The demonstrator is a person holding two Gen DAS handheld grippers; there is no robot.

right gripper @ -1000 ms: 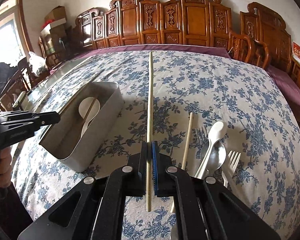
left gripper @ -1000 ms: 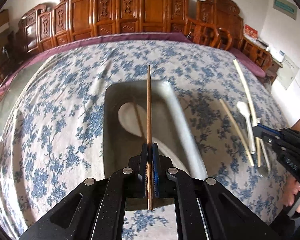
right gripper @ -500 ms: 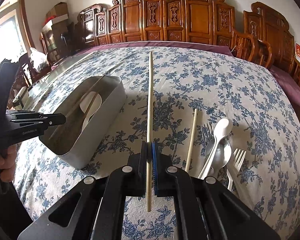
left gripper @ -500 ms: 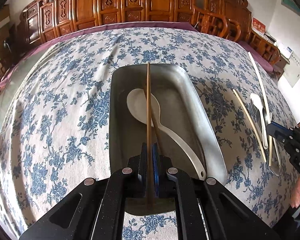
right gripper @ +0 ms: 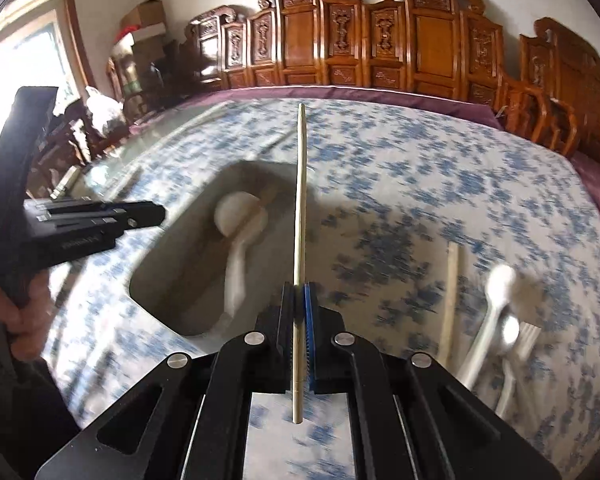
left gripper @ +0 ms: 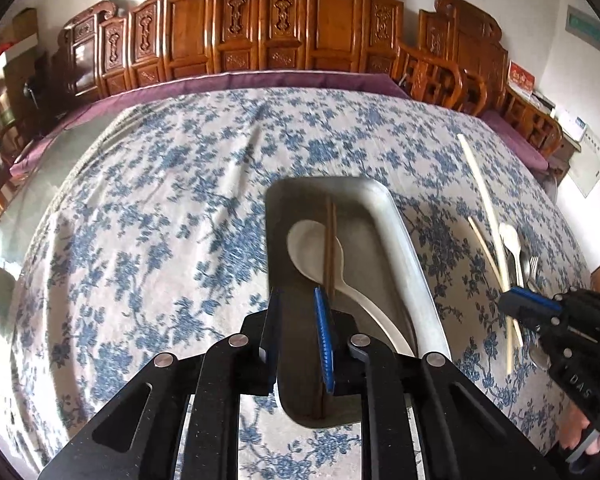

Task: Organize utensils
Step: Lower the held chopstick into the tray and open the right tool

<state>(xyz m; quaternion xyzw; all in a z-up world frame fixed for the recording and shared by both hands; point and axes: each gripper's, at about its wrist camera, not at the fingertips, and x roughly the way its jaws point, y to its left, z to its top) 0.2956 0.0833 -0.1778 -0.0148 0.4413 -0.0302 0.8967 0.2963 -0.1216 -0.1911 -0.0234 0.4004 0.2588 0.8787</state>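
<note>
The left gripper (left gripper: 298,328) has just been opening, and its jaws now stand a little apart with nothing pressed between them. It hovers over the near end of the metal tray (left gripper: 404,248). The dark chopstick (left gripper: 330,248) lies free in the tray, just beside the blue-padded right finger (left gripper: 324,344), not clamped. Its long axis runs along the tray's length, straight away from the gripper, and it lies across the bowl of the white spoon (left gripper: 312,248) that also rests in the tray, handle slanting toward the tray's near right corner.

The right gripper (right gripper: 300,320) is clenched on a pale chopstick (right gripper: 299,216), gripping it near its lower end, with a short tail sticking out behind the pads. The stick points forward and away, its length passing above the tray's right edge (right gripper: 236,176).

To the right of the tray, on the blue-flowered tablecloth (left gripper: 160,208), lie another pale chopstick (right gripper: 450,292), a second white spoon (right gripper: 496,300) and a white fork (right gripper: 526,340), close together and blurred.
</note>
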